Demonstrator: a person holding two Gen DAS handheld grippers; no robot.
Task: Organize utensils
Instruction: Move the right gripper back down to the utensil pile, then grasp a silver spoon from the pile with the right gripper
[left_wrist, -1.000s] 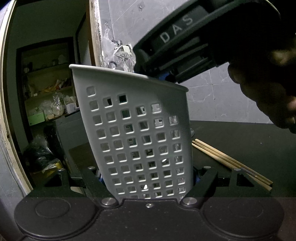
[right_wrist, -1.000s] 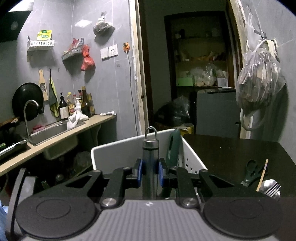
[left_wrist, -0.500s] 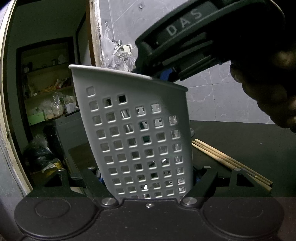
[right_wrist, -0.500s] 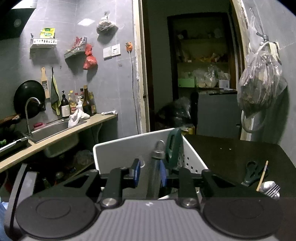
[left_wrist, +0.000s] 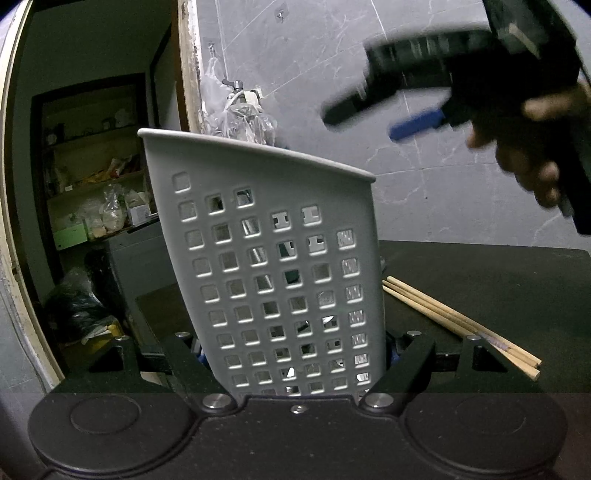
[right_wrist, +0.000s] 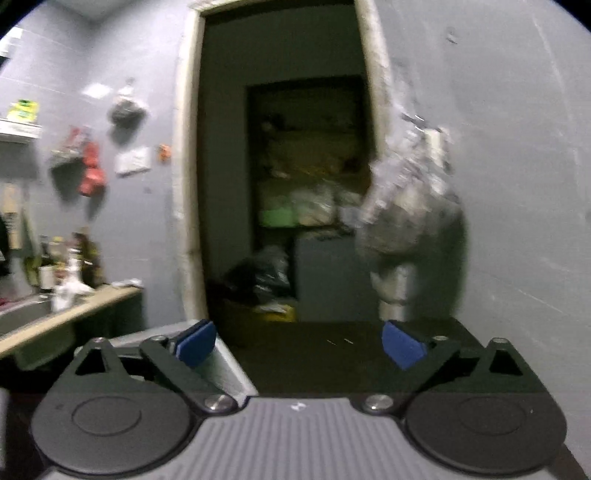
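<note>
Here, left jaws clamp the perforated plastic basket (left_wrist: 273, 280) — wooden chopsticks (left_wrist: 458, 325) beside.

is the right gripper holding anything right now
No, the right gripper stands wide open, its jaws just opened, with only the dark table showing between its blue pads.

A pale grey plastic utensil basket with square perforations (left_wrist: 280, 280) is standing upright on the dark tabletop, its rim slanting down to the right. Dark and shiny utensils are showing dimly through its holes. Three long light wooden chopsticks (left_wrist: 458, 325) are lying together just right of it.
</note>
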